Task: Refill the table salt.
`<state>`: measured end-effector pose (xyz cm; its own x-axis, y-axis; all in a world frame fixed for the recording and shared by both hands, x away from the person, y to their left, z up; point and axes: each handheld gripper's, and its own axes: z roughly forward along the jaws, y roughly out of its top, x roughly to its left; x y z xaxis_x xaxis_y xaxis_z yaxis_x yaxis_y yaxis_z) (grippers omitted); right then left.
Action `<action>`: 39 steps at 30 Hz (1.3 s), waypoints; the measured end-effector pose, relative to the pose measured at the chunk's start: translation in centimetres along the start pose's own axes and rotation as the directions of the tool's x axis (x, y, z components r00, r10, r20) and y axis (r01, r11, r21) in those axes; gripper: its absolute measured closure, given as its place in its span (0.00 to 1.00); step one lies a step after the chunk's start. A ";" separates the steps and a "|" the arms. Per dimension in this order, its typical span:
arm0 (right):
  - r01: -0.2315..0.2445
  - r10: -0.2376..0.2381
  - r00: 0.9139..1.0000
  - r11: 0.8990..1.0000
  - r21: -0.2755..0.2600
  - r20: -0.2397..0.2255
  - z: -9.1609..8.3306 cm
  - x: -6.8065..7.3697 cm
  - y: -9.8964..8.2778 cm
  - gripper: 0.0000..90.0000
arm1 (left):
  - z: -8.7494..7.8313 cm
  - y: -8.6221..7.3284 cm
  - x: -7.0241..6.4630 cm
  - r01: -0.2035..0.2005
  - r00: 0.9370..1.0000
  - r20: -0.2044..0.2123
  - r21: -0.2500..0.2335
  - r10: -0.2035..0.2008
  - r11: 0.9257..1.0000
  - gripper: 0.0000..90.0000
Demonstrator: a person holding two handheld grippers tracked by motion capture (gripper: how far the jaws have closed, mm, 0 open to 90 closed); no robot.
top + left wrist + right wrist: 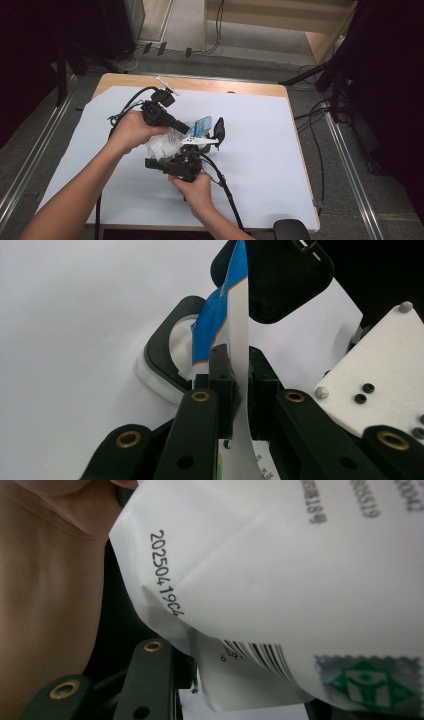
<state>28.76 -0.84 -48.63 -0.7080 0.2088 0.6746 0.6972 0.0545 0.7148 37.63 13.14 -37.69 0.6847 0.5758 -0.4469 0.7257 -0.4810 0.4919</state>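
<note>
A white pouch (162, 145) with a blue top is held above the table between both grippers. My left gripper (191, 131), coming in from the upper left, is shut on the pouch's thin blue-and-white top edge (237, 315); the strip stands pinched between its pads (240, 375). My right gripper (192, 147), held from below near the table's front, has the pouch's printed body (300, 580) between its jaws (235, 690). The pouch lies against that gripper's left finger (145, 680). A date code, a barcode and a green mark show on the pouch. The right gripper's black finger (285, 275) stands beyond the strip.
A white sheet (260, 150) covers the wooden table (260, 89). Cables trail from both grippers, one across the sheet toward the front edge (227, 192). A black rounded object (291, 231) sits at the front right edge. Black stands (340, 75) and floor cables flank the table.
</note>
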 end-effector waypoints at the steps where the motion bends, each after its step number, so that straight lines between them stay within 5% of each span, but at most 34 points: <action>1: -0.004 0.004 1.000 1.000 0.001 -0.001 0.0 0.0 0.0 0.69 | 0.0 0.0 0.0 -0.003 1.000 -0.001 0.003 0.003 1.000 0.95; 21: -0.010 0.010 1.000 1.000 0.008 -0.018 0.0 -0.1 0.1 0.69 | -0.1 0.0 0.1 -0.001 1.000 -0.005 -0.001 0.001 1.000 0.94; 39: 0.033 -0.033 0.999 0.999 0.022 0.003 0.2 0.1 0.2 0.60 | 0.0 0.0 0.1 0.013 1.000 -0.011 -0.013 -0.013 1.000 0.95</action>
<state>28.81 -0.60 -48.43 -0.7303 0.2099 0.6501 0.6757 0.0823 0.7325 37.69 13.20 -37.80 0.6742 0.5892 -0.4452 0.7336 -0.4648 0.4958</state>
